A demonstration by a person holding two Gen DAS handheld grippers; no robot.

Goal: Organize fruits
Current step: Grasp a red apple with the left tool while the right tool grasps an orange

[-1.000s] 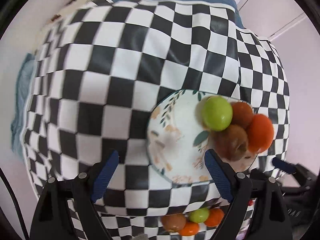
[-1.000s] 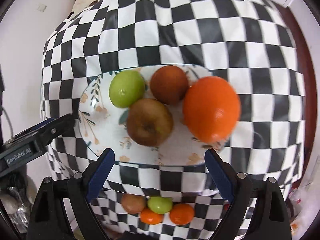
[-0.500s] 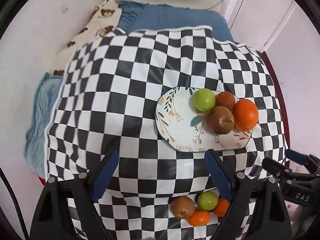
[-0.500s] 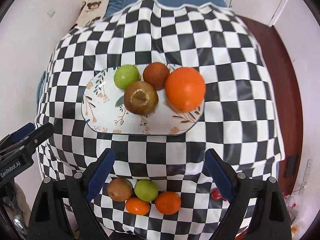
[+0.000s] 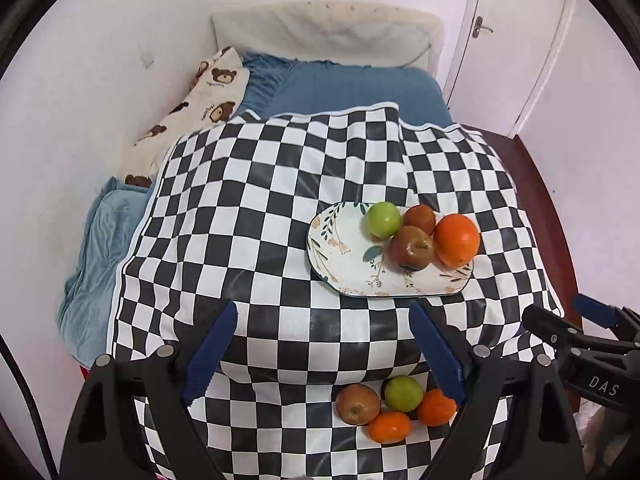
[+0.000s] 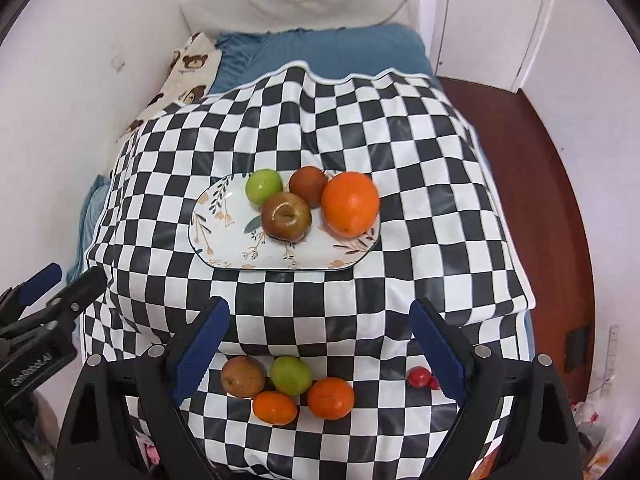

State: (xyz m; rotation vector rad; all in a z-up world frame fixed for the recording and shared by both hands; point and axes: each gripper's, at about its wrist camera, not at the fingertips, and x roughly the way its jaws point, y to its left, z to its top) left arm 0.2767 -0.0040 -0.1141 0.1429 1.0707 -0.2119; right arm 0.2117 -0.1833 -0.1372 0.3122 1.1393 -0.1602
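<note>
An oval floral plate [image 5: 344, 264] [image 6: 224, 240] lies on the checkered cloth and carries a green apple [image 5: 383, 219] [image 6: 264, 187], a dark red fruit [image 5: 419, 219] [image 6: 308, 186], a red-brown apple [image 5: 412, 247] [image 6: 286, 216] and a big orange [image 5: 457, 240] [image 6: 350, 204]. Nearer me on the cloth lie a second red-brown apple [image 5: 357, 404] [image 6: 243, 376], a green apple [image 5: 403, 393] [image 6: 291, 375] and two small oranges [image 5: 390, 427] [image 6: 275, 407]. My left gripper [image 5: 324, 352] and my right gripper [image 6: 320, 348] hang open and empty, high above the cloth.
Two small red fruits [image 6: 420, 377] lie by the right finger. The checkered cloth [image 5: 280, 200] covers a raised surface on a blue bed [image 5: 352, 88] with a bear-print pillow [image 5: 192, 112]. A white door [image 5: 516, 40] and dark red floor [image 6: 552, 184] lie to the right.
Both grippers have pulled up and back from the plate, tilting upward. The plate now looks smaller and farther, and the bed, wall and door have come into view. Both stay open.
</note>
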